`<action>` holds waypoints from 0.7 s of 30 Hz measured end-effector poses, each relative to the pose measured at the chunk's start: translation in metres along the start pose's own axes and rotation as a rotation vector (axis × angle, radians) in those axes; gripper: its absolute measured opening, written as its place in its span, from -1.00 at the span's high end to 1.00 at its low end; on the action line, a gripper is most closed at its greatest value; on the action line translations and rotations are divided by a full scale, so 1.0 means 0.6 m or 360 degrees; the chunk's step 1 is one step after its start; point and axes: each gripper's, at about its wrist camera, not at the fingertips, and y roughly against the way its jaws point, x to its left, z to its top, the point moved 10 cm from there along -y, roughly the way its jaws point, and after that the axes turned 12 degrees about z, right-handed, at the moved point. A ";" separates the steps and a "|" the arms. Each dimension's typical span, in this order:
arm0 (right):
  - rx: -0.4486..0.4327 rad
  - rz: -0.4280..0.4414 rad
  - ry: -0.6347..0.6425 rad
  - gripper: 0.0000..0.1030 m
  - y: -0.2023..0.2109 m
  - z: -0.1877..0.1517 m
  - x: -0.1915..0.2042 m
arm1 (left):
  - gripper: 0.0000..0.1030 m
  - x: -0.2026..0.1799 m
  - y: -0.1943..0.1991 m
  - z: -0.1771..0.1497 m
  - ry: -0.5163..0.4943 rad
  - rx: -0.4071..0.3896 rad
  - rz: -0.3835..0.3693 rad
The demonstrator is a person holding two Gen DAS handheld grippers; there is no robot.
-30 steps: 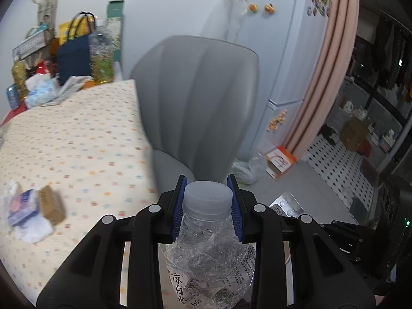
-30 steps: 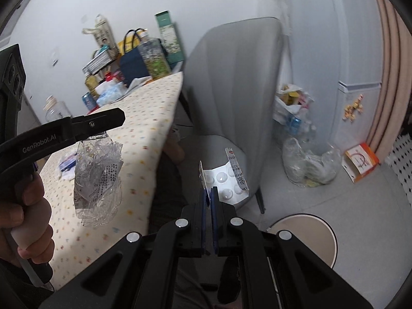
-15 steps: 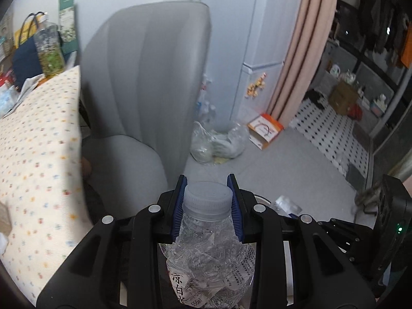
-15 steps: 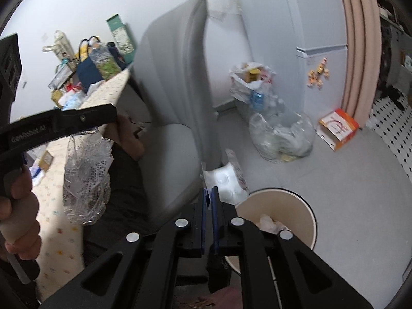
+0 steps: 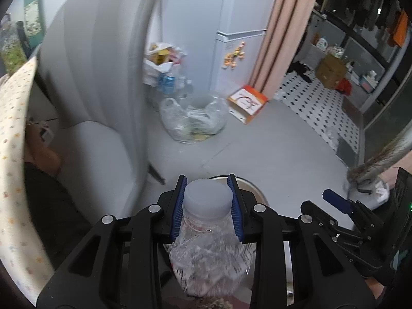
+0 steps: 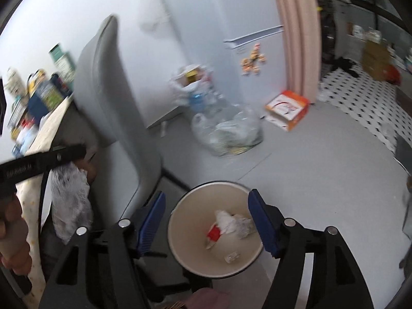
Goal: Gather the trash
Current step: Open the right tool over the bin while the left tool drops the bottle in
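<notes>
Left gripper [image 5: 208, 200] is clamped on the cap end of a crushed clear bottle [image 5: 209, 257]; the bottle hangs below the pads, long axis roughly vertical, cap up; in the right view the same bottle [image 6: 70, 206] sits left of the bin, over the gap between the chair [image 6: 110, 103] and the desk edge [image 6: 49, 126]. Right gripper [image 6: 207, 221] is spread wide with nothing between the pads; it hangs directly over the bin [image 6: 177, 231], whose round mouth fills the space between its pads.

Bin stands on the floor just right of the chair base; it already holds crumpled white paper, a red-and-white scrap and a small wrapper, so part of the job looks done.

Key relation: the bin lies right of and below the left gripper; in the left view only an arc of its rim [image 5: 253, 185] shows just past the cap, so the bottle is near the mouth but I can't confirm it's inside the rim line. Judgement: left needs to go right until the bottle's lower end is over the opening, then let go; the vertical axis suits a straight drop. Right is closer to the bin but carries nothing, and should clear out to avoid a clash over the mouth. Risk: an early drop clips the rim; crushed plastic is light and could bounce out.
</notes>
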 end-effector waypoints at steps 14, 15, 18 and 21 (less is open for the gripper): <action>-0.0043 -0.0007 0.0002 -0.39 0.015 0.016 0.001 | -0.70 -0.007 0.024 0.004 0.0024 0.0004 -0.0067; -0.0043 -0.0001 0.0010 -0.41 0.015 0.018 0.005 | -0.74 0.003 0.033 0.007 0.0046 -0.0014 -0.0060; -0.0060 0.0022 0.0078 -0.56 0.017 0.026 0.034 | -0.85 0.031 0.061 0.015 0.0108 -0.0085 -0.0035; -0.0102 0.0044 0.0201 -0.81 0.022 0.038 0.077 | -0.89 0.058 0.097 0.020 0.0169 -0.0153 -0.0036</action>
